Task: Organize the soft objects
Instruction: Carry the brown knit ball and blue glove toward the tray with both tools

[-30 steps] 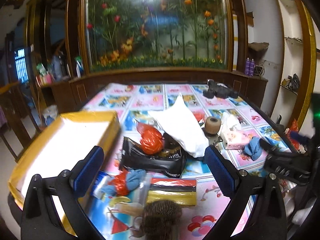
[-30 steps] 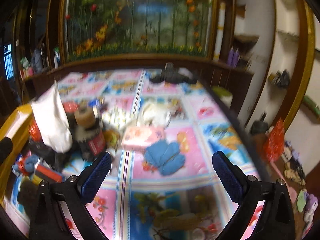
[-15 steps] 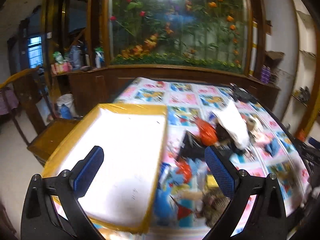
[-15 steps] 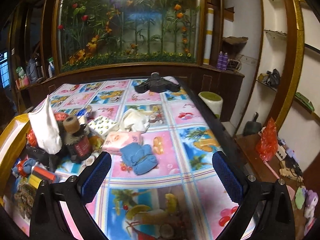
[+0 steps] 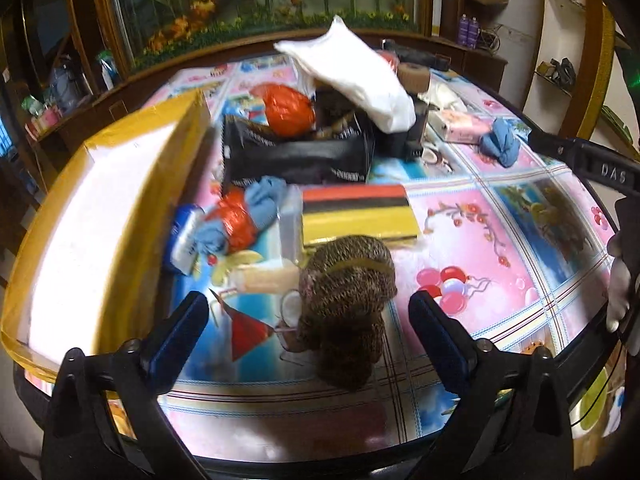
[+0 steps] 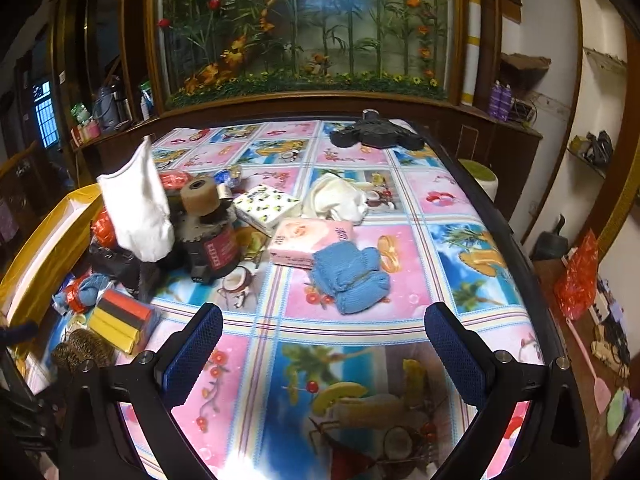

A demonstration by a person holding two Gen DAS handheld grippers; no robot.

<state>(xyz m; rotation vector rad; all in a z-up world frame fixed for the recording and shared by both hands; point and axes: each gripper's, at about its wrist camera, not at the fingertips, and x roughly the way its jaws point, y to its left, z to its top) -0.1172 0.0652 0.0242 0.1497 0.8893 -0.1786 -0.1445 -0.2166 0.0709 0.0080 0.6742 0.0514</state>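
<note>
Brown scrubber (image 5: 346,312): a mesh bundle near the front edge of the worktop, between the left gripper's (image 5: 308,334) jaws; they have just been closing a little, yet stand wide and clear of it.
Other soft things: blue knitted cloth (image 6: 350,276) lying loose ahead of the right gripper (image 6: 324,350), whose jaws are wide and hold nothing; white cloth (image 6: 338,200) further back; white sock-like piece (image 5: 352,76) atop the pile.
Box (image 5: 100,216): yellow-edged, white inside, at the left; nothing visible in it.
Progress: looks barely begun; every soft thing is still out on the worktop.
Worktop (image 6: 460,248): glossy cover with pink and blue picture squares, cluttered at the left.
Room: wooden cabinets, large flower mural behind.
</note>
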